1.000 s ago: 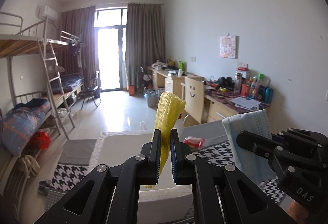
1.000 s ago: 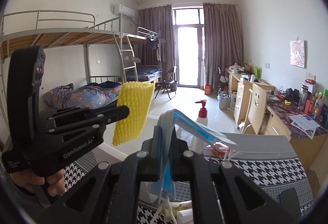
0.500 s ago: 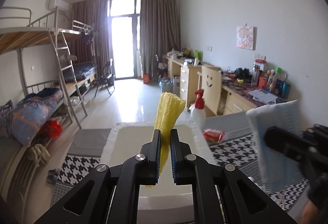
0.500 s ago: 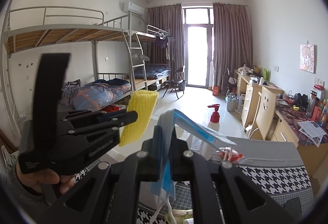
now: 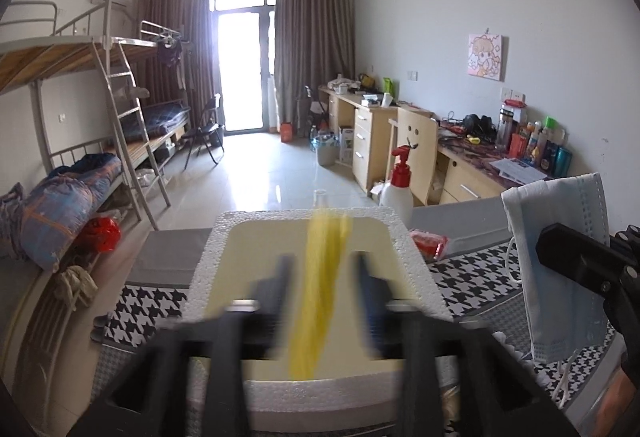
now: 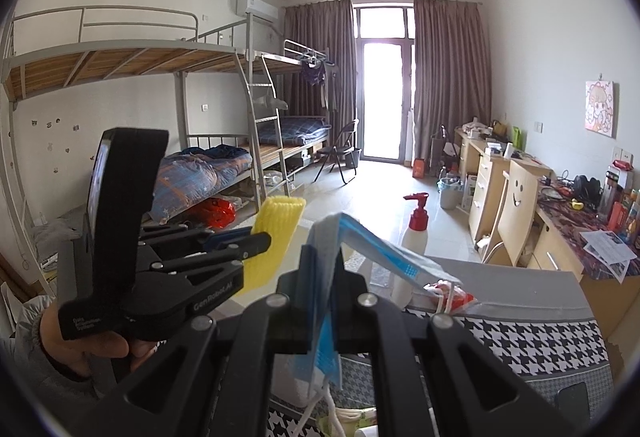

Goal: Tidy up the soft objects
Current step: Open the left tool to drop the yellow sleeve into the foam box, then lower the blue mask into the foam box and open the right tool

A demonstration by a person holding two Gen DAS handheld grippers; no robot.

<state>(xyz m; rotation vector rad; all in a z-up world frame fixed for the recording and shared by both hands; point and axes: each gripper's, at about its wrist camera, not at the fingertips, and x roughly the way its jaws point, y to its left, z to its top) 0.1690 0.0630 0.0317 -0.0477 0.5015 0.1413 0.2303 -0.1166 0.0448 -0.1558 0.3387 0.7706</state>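
the left gripper (image 5: pixel 324 289) is blurred in its own view, its jaws standing apart with the yellow foam net (image 5: pixel 320 297) hanging loose in the gap between them, over the white foam box (image 5: pixel 200 277). whether either finger still touches the net cannot be told through the blur. in the right wrist view the same gripper (image 6: pixel 260 239) is seen from the side, held in the person's left hand (image 6: pixel 80 341), and the yellow foam net (image 6: pixel 274 237) stands upright just past its fingertips. white lettering on its black body reads "genrobot.ai"; a smaller label on the handle is too small to read.

the right gripper (image 6: pixel 326 277) is clamped on a light blue face mask (image 6: pixel 352 249), which folds over the top of its fingers and hangs down between them, its white ear loops dangling below. in the left wrist view the face mask (image 5: pixel 560 257) hangs from that gripper (image 5: pixel 560 249) at the right, above the black-and-white houndstooth cloth (image 5: pixel 472 285).

the foam box sits on the houndstooth cloth. just beyond its far right corner stands a white pump bottle with a red top (image 5: pixel 398 185), and a small red packet (image 5: pixel 430 241) lies beside the box's right edge. a wooden chair (image 6: pixel 518 205) with a smiley face on its back stands at the desk (image 6: pixel 568 237) along the right wall.
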